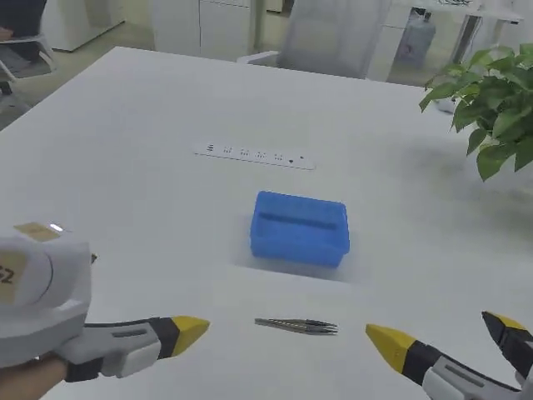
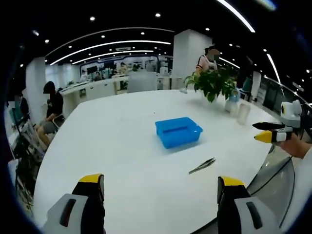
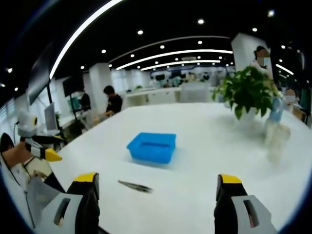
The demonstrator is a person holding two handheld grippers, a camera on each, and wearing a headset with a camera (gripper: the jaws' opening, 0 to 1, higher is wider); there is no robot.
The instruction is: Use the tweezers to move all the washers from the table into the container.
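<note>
Starting nearest, left gripper [image 2: 160, 183] and right gripper [image 3: 157, 178] are held with jaws wide apart, empty. Between them the tweezers [image 1: 296, 325] lie flat on the table [image 1: 125, 167]; being thin, they could be skidded away by an off-centre pinch. Beyond, the blue container [image 1: 300, 229] stands; where the washers lie cannot be told.

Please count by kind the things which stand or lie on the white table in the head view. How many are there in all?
Blue rectangular plastic container: 1
Silver metal tweezers: 1
White power strip: 1
Green leafy potted plant: 1
Total: 4
</note>
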